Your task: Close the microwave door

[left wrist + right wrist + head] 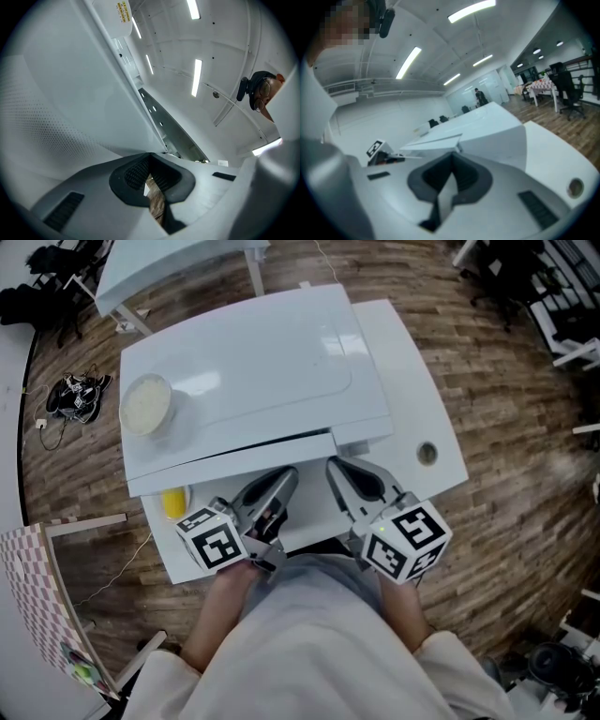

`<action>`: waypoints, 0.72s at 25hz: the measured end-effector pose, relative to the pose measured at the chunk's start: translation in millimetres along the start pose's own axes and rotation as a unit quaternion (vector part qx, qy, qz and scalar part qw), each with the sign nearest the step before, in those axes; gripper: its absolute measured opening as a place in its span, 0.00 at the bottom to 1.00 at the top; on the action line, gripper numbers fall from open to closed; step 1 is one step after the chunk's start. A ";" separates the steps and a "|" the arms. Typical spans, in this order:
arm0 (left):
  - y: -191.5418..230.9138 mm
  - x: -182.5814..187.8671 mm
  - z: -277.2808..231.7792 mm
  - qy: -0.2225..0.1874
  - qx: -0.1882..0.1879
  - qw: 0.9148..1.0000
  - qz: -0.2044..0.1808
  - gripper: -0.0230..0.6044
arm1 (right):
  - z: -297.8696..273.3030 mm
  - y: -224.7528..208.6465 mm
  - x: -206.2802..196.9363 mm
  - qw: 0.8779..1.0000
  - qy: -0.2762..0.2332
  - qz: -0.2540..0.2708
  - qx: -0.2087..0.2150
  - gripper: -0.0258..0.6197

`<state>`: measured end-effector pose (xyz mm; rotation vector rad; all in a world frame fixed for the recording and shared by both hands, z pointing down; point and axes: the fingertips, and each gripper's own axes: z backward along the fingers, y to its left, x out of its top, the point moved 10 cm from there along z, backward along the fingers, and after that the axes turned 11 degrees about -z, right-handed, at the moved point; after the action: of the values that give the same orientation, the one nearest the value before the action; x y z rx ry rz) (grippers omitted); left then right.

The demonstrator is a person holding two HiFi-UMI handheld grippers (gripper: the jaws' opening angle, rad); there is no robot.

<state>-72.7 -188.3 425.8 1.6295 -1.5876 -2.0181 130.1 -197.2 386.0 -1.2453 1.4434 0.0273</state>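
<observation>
- Head view: the microwave sits on the white table. Its door runs along the front edge just above my left claw and right claw, both pinched narrow and holding nothing.
- Left gripper view: my left claw is pressed together and empty. Its tip is at the door's lower edge, with a dark gap showing beside the panel, so I judge the door ajar.
- Right gripper view: my right claw is together and empty, pointing at the microwave. I'd push evenly with both tips, flat and steady, until it latches.
</observation>
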 end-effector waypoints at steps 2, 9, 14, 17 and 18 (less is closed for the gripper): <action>1.4 1.3 -1.0 0.000 0.001 1.000 0.000 0.06 | -1.7 -0.9 1.7 1.000 0.000 -0.003 0.000 0.07; 6.2 4.1 -0.6 -0.010 0.012 1.000 0.006 0.06 | -10.4 -2.3 5.6 1.000 -0.013 -0.010 -0.011 0.07; 4.7 6.5 1.8 -0.012 0.013 1.000 0.001 0.06 | -6.2 -6.7 9.7 1.000 -0.007 -0.005 0.019 0.07; -0.1 1.5 1.4 -0.011 0.008 1.000 -0.001 0.06 | 3.8 -6.3 15.5 1.000 -0.011 0.010 0.025 0.07; -1.4 -0.1 1.1 -0.010 0.006 1.000 -0.001 0.06 | 7.1 -6.1 16.8 1.000 -0.012 0.015 0.025 0.07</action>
<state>-72.8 -186.9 424.6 1.6212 -1.6077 -2.0372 143.2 -206.1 375.1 -1.1788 1.4337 0.0257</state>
